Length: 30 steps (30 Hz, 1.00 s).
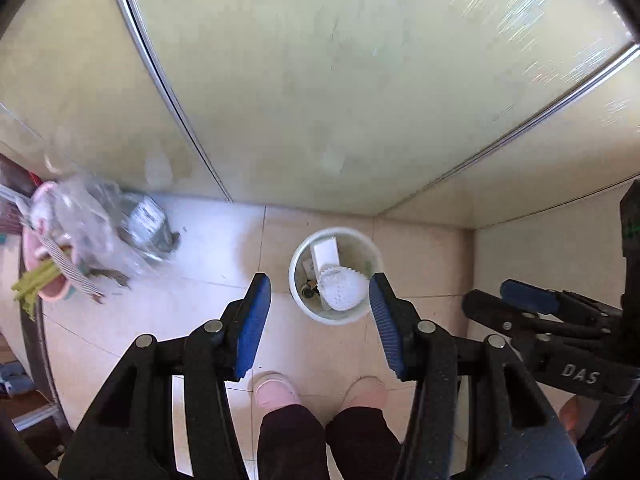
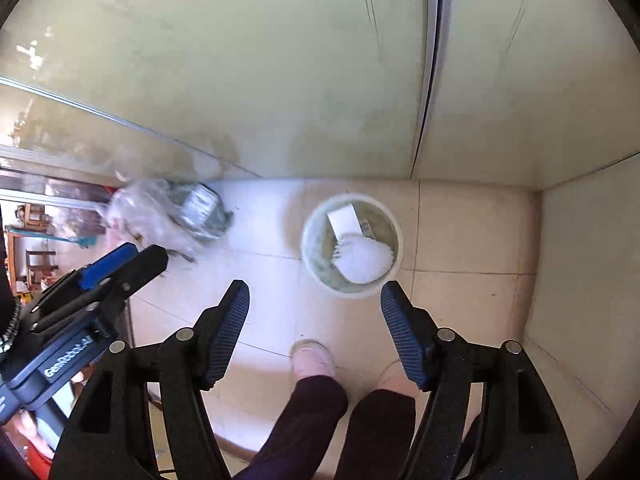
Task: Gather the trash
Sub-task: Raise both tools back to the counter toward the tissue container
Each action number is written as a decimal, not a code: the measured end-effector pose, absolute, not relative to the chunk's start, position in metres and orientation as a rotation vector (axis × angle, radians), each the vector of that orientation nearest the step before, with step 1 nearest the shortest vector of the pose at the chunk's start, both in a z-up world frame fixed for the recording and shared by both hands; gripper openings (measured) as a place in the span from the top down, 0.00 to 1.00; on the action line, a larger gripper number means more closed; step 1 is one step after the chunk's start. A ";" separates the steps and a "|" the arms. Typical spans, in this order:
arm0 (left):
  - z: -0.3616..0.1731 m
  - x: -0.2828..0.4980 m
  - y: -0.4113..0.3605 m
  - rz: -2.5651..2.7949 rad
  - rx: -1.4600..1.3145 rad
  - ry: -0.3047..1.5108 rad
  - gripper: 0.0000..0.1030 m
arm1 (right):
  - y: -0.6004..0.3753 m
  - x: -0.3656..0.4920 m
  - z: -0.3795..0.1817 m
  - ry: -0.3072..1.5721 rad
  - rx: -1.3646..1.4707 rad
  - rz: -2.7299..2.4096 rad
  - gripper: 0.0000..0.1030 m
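A round white waste bin (image 1: pixel 298 300) stands on the tiled floor near the wall corner; it also shows in the right wrist view (image 2: pixel 316 276). Inside lie a white box (image 1: pixel 325 255) and a white scalloped paper plate (image 1: pixel 344 290), seen too in the right wrist view (image 2: pixel 365 260). A clear plastic bag of trash (image 1: pixel 96 232) lies on the floor to the left, blurred, also in the right wrist view (image 2: pixel 168 212). My left gripper (image 1: pixel 320 304) is open and empty above the bin. My right gripper (image 2: pixel 314 312) is open and empty, high above the floor beside the bin.
Pale sliding door panels (image 1: pixel 320 80) rise behind the bin. A side wall (image 2: pixel 580 260) closes the corner on the right. The person's legs and pink slippers (image 1: pixel 276 390) stand just below the bin. A pink basin with green vegetable scraps (image 1: pixel 44 280) sits far left.
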<state>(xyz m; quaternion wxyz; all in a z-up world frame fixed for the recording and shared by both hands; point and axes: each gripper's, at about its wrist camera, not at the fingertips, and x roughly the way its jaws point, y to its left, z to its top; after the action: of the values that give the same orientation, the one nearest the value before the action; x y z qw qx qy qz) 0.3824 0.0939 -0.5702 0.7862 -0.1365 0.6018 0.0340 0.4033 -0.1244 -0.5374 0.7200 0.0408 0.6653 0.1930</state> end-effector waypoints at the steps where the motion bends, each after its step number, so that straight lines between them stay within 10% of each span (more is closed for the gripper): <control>1: -0.549 0.380 0.094 0.070 -0.292 1.283 0.51 | -0.122 0.401 -0.516 1.449 0.086 0.423 0.37; 16: -0.264 0.363 0.099 0.018 -0.203 1.009 0.51 | -0.130 0.367 -0.236 1.086 0.160 0.376 0.37; 30: -0.143 0.384 0.102 -0.033 -0.159 0.844 0.45 | -0.136 0.371 -0.115 0.848 0.130 0.333 0.36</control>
<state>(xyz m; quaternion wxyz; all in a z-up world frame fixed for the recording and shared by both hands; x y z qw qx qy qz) 0.3837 0.1017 -0.1426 0.9090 -0.0769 0.4093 -0.0162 0.3712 -0.1361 -0.1154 0.8959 0.0628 0.4094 0.1609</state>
